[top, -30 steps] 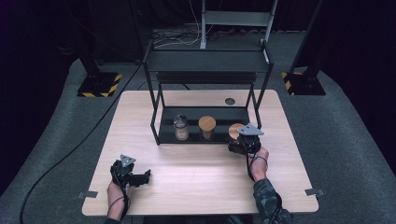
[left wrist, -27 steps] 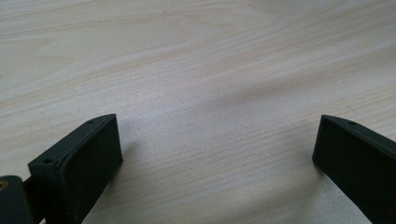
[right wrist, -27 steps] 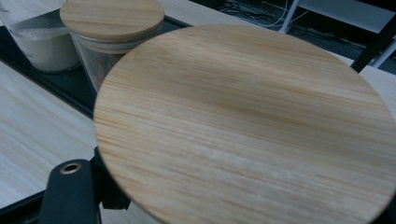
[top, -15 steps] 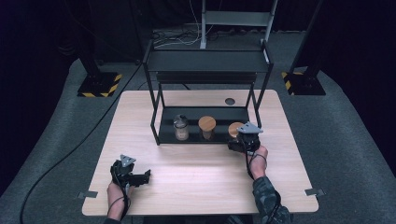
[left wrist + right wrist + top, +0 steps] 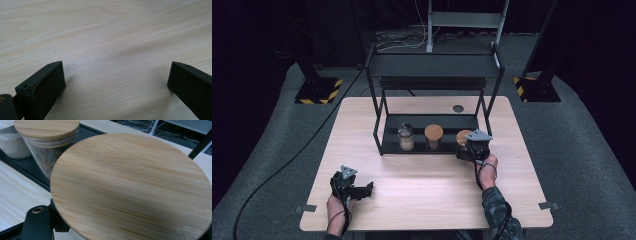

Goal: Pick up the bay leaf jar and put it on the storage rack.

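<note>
A glass jar with a round wooden lid point(image 5: 462, 136) point(image 5: 130, 187) stands at the right end of the black rack's lower shelf point(image 5: 391, 146). My right gripper point(image 5: 466, 149) is shut on it from the front, just below the lid; one finger point(image 5: 37, 222) shows beside the glass. A second wood-lidded jar point(image 5: 433, 136) point(image 5: 47, 135) stands mid-shelf. A jar with a grey top point(image 5: 405, 136) point(image 5: 12, 145) stands to its left. My left gripper point(image 5: 368, 189) point(image 5: 116, 75) rests open low over bare tabletop near the front left, nothing between its jaws.
The black two-level rack point(image 5: 437, 65) stands at the back middle of the wooden table point(image 5: 427, 180), its posts framing the jars. A small dark round hole point(image 5: 458, 108) sits in the table behind the rack. Dark stands and cables lie on the floor beyond.
The right gripper has edged slightly closer to the rack at the right jar. The left gripper has stayed still.
</note>
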The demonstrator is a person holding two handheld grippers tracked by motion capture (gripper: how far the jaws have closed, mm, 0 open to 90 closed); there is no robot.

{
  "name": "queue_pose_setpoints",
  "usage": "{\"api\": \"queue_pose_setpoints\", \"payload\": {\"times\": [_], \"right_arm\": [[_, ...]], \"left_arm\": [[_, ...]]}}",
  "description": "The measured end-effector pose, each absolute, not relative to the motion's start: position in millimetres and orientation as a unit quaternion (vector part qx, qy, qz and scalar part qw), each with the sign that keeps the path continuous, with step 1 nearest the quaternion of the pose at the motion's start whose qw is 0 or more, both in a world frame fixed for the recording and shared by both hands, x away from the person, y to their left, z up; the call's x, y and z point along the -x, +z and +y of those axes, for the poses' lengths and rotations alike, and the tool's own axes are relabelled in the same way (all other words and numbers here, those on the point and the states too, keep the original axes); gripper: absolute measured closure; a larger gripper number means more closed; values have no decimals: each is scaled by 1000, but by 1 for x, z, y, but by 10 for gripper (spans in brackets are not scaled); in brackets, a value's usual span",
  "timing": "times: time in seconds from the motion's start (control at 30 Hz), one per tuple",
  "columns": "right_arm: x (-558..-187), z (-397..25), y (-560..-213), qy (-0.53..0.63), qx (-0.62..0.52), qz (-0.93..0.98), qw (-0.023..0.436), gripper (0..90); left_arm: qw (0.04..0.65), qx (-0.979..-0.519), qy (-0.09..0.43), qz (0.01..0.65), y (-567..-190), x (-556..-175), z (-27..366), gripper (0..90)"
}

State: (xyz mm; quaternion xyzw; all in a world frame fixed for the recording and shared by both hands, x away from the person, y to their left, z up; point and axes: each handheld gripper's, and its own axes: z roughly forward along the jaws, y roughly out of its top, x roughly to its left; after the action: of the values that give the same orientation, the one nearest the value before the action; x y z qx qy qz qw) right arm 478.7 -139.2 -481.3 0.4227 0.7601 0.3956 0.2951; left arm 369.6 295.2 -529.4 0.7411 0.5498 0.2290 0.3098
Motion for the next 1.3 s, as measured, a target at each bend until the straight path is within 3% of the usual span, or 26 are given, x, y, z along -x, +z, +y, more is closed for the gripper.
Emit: {"api": "queue_pose_setpoints", "payload": {"times": [1.3], "right_arm": [[-500,-130,-489,391,-431,762,282,245]], "left_arm": [[310,-741,229,550,-529,-370,295,8]]}}
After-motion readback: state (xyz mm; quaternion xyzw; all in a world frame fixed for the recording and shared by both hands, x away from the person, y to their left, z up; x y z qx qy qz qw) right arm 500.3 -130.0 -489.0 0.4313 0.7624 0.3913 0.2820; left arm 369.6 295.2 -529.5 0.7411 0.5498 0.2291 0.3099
